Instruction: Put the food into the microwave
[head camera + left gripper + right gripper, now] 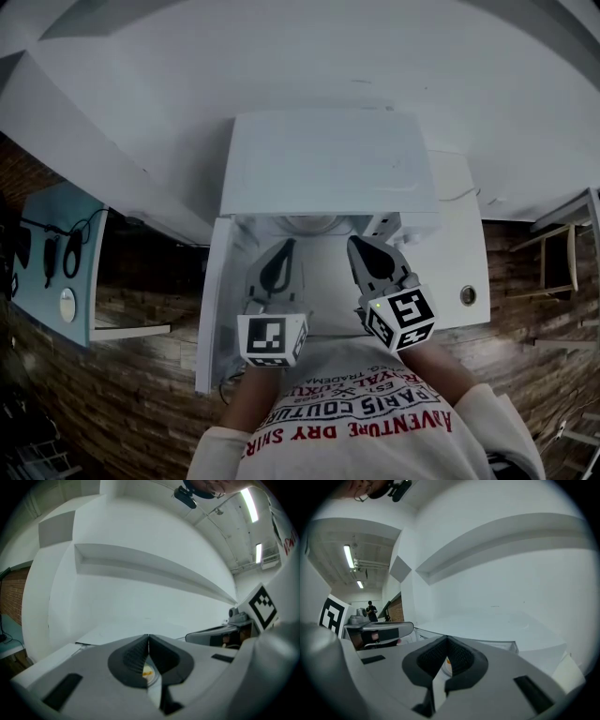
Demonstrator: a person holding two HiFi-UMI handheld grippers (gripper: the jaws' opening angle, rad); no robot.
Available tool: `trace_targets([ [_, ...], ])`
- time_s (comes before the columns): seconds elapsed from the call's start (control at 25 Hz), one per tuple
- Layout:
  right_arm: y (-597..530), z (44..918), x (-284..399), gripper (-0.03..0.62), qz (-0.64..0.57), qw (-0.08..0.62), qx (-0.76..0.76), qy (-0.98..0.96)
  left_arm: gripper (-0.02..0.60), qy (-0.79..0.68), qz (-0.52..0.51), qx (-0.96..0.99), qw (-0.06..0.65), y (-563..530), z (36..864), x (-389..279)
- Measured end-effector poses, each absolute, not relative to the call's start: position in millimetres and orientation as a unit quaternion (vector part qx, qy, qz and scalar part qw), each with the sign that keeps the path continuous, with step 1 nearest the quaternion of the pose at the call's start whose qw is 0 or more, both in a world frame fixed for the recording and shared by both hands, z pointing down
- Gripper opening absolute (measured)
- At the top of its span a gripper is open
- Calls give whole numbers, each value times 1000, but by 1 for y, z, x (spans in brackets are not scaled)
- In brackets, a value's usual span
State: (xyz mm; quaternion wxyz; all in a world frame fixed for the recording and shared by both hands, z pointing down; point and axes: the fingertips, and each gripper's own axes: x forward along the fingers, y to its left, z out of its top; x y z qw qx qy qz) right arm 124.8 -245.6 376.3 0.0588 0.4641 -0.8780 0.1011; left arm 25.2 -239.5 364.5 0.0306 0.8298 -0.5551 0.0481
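Note:
A white microwave (328,169) stands on a white counter, its door (214,309) swung open to the left. Inside the opening lies a white plate (305,223). My left gripper (284,246) and right gripper (356,242) reach side by side into the opening, one on each side of the plate. In the left gripper view the left gripper (148,637) has its tips together, and a sliver of plate with yellow food (148,672) shows below them. The right gripper (447,639) looks the same, with an orange bit of food (448,661) under its tips. I see nothing pinched at either pair of tips.
The white counter (469,272) runs right of the microwave and carries a small round fitting (467,295). Brick floor lies around it. A pale blue table (66,272) with cables stands at the left, a wooden frame (558,258) at the right.

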Motion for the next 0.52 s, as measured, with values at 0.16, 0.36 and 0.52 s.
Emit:
trace_targets([
  [0.16, -246, 379, 124, 11, 98, 63, 467, -877, 6, -547, 53, 835, 38, -239, 368, 29],
  [0.36, -249, 380, 122, 11, 97, 66, 466, -877, 6, -544, 56, 836, 43, -242, 373, 32],
  [0.52, -253, 385, 124, 11, 112, 65, 467, -875, 6, -545, 58, 835, 45, -246, 376, 31],
])
